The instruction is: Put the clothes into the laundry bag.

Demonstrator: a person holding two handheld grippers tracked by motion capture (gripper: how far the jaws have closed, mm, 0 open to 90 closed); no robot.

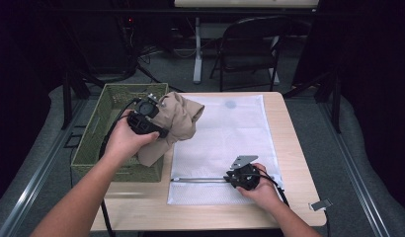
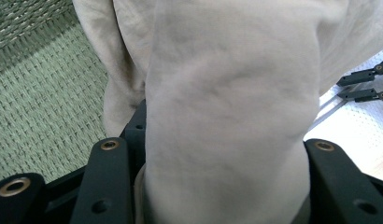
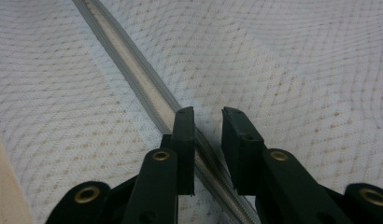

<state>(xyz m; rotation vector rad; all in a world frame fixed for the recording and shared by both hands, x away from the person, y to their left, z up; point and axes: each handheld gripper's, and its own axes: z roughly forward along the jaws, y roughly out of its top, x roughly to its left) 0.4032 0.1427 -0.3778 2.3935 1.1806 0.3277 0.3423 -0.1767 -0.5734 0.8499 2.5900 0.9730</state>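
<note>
A crumpled beige garment point(image 1: 180, 117) hangs above the table's left edge and bulges wide between the jaws of my left gripper point(image 1: 160, 129), which is shut on it. In the left gripper view the garment point(image 2: 227, 107) runs up between both jaws of that gripper point(image 2: 216, 149). A white mesh laundry bag point(image 1: 230, 128) lies flat on the table. My right gripper point(image 1: 229, 178) rests on its zipper point(image 1: 198, 179) near the front edge. In the right gripper view the zipper point(image 3: 133, 79) gapes ahead of that gripper point(image 3: 208, 112) and runs closed behind it; the narrow-set jaws grip the slider.
A green woven basket point(image 1: 99, 128) stands at the table's left side, under the garment. The wooden table point(image 1: 294, 148) ends just right of the bag. A small metal clip point(image 1: 320, 204) lies at the front right corner. A folding chair point(image 1: 250, 47) stands behind the table.
</note>
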